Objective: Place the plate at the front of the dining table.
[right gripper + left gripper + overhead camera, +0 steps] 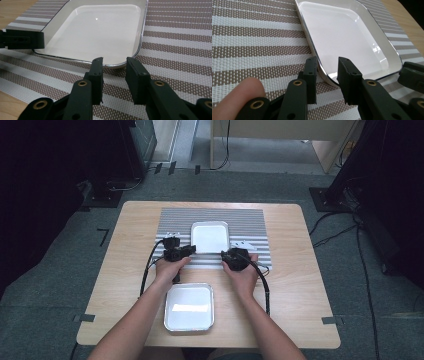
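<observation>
A white square metal-rimmed tray [210, 236] lies on the grey-and-white striped woven placemat [250, 220]. The left gripper [327, 75] stands with jaws parted, straddling the tray's near left corner rim. The right gripper [114, 75], jaws likewise parted and empty, sits just before the near right corner. A second white tray [189, 307] rests on the light wooden table [300, 285], nearer the person.

A: Table [300, 285], light wood, w/ striped placemat [250, 220] at far centre. White tray [210, 236] on mat; second white tray [189, 306] near edge, off mat.

B: Surroundings?

A: Grey carpet [50, 285], cables [367, 270] right, wooden furniture [280, 140] far.
</observation>
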`<state>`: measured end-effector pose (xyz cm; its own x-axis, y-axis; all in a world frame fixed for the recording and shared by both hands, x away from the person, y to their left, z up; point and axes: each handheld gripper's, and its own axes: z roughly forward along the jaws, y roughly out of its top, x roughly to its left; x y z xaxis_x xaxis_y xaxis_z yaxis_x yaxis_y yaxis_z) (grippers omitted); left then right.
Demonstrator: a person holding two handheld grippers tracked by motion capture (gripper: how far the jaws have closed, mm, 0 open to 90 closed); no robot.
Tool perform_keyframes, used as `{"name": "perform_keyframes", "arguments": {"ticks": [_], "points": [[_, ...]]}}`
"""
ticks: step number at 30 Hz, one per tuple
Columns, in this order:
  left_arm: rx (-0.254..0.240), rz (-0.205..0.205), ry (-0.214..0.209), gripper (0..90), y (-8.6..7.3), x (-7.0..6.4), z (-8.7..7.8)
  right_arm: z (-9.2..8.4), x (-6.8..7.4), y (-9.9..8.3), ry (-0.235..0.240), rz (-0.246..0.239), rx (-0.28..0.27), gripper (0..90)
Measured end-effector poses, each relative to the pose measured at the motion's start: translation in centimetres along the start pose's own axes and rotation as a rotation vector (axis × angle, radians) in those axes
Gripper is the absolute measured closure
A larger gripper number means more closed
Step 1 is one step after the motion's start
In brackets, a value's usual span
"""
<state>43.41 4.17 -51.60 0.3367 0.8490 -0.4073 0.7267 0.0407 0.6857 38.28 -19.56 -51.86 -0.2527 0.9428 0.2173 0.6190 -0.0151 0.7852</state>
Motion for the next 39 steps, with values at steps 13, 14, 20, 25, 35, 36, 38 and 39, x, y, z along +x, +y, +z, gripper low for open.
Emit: {"name": "perform_keyframes", "arguments": {"ticks": [13, 14, 20, 25, 35, 36, 38, 39], "points": [[-0.006, -0.046, 0.012, 50.3, 1.0, 0.4, -0.1, -0.3, 0.1, 0.6, 0.003, -0.001, -0.032, 64.3], [-0.016, -0.048, 0.012, 46.9, 0.9, 0.5, -0.3, -0.5, 0.0, 0.8, 0.002, -0.005, -0.046, 63.4], [-0.063, -0.017, 0.035, 31.2, 0.7, 0.8, -2.2, -1.5, -0.6, 1.3, 0.024, -0.016, -0.091, 52.4], [-0.091, 0.01, 0.025, 20.9, 0.3, 1.0, -3.8, -2.5, -0.7, 1.6, 0.001, -0.052, -0.051, 36.9], [-0.12, 0.077, 0.092, 18.0, -1.4, 1.9, -6.7, -5.4, -2.1, 1.2, 0.01, -0.089, -0.041, 24.2], [-0.118, 0.074, 0.092, 17.9, -1.6, 2.0, -6.9, -5.7, -2.3, 1.1, 0.005, -0.084, -0.04, 24.0], [-0.115, 0.083, 0.096, 17.7, -1.9, 2.3, -7.4, -6.2, -2.9, 0.9, 0.001, -0.077, -0.042, 23.0], [-0.111, 0.087, 0.1, 17.3, -2.1, 2.4, -7.6, -6.4, -3.1, 0.8, 0.0, -0.069, -0.044, 22.8]]}}
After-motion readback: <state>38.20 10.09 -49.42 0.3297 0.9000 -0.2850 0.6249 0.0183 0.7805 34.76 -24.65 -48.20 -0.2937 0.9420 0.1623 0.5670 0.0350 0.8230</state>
